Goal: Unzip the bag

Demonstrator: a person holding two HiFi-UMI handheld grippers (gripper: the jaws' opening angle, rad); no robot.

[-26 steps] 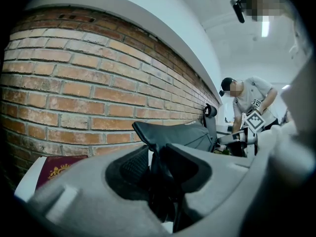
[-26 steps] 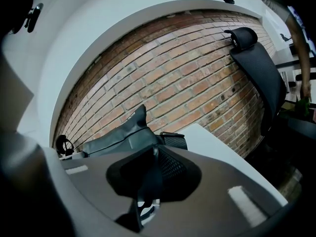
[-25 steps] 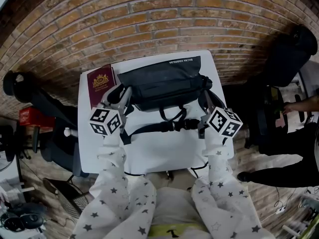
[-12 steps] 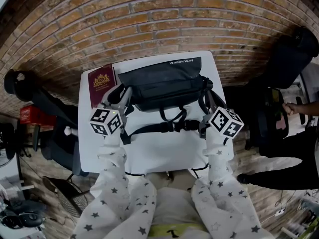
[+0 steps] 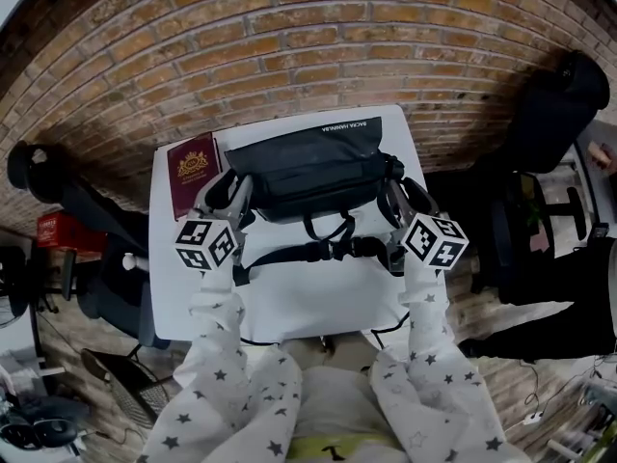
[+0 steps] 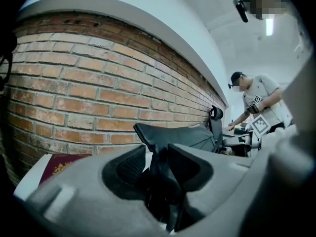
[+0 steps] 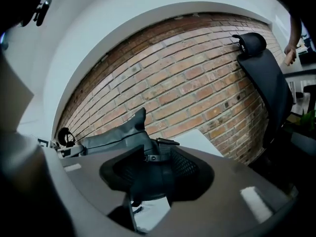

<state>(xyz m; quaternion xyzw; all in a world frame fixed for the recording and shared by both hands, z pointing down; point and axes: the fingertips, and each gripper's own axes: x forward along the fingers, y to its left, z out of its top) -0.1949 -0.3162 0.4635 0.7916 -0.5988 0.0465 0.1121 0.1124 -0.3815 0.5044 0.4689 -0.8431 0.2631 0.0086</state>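
The left claw (image 6: 157,154) stands partly open, its jaws having just been opening. A dark fold of webbing from the end of the bag (image 5: 308,162) hangs between the ribbed pads without looking squeezed. The right claw (image 7: 157,158) has also just been opening and now stands wide, loosely around the bag's rounded, padded other end rather than clamping it. Seen from the head, the claws sit at the bag's 8 o'clock and 4 o'clock corners, and the bag lies across the 12 o'clock half of the white tabletop (image 5: 308,307). No zip pull can be made out, and neither claw seems to have one, so the step in hand is probably taking a fresh hold. To do it well, one claw should pin the fabric close to the zip's closed end. The other should pinch the small tab squarely at the pad tips and draw it straight along the zip line, keeping the cloth taut. The bag is a soft, slumped oblong of matte black fabric and would likely bunch or slide on the smooth tabletop if pulled at an angle. Its flat woven strap (image 5: 289,253) loops toward 6 o'clock, joined by a hard black buckle (image 5: 337,249). A stiff maroon booklet (image 5: 193,172) with a gold crest lies just beside the bag at 9 o'clock. A rough brick wall (image 5: 289,46) rises beyond it at 12 o'clock.
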